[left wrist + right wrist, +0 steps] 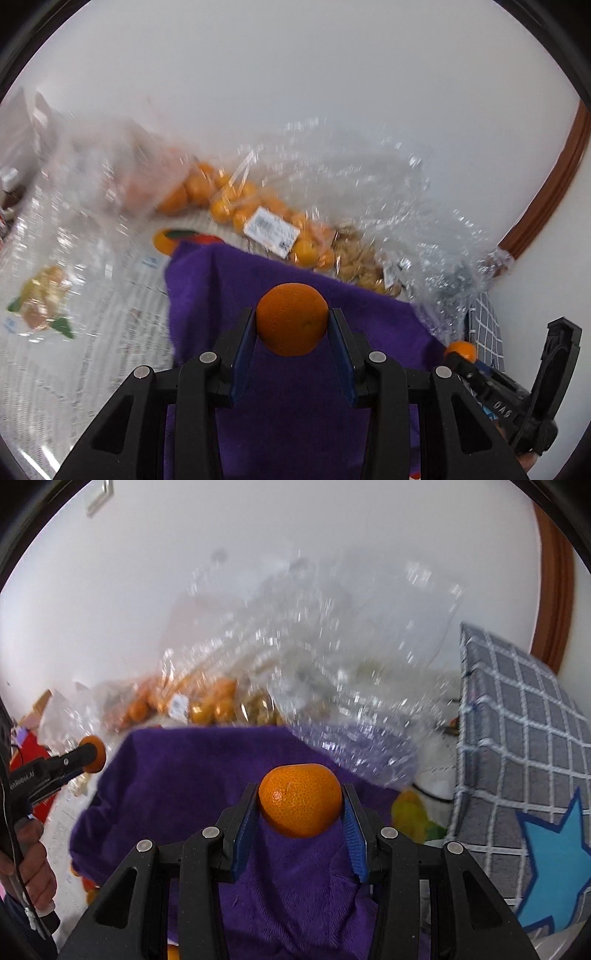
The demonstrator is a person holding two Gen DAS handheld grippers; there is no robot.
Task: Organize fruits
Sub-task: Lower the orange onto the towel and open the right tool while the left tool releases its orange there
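Observation:
My left gripper (292, 319) is shut on an orange tangerine (291, 318) and holds it above a purple cloth (258, 280). My right gripper (300, 800) is shut on another tangerine (300, 799) above the same purple cloth (184, 775). Each gripper shows in the other's view: the right one with its fruit at the right edge (460, 350), the left one with its fruit at the left (92, 754). A clear bag of several tangerines (236, 206) lies behind the cloth; it also shows in the right wrist view (207, 705).
Crumpled clear plastic (388, 192) spreads behind and right of the cloth. A bag of brown nut-like items (360, 262) lies beside the tangerines. Newspaper (92, 362) covers the surface at left. A grey checked cushion with a blue star (524, 775) stands at right. A white wall is behind.

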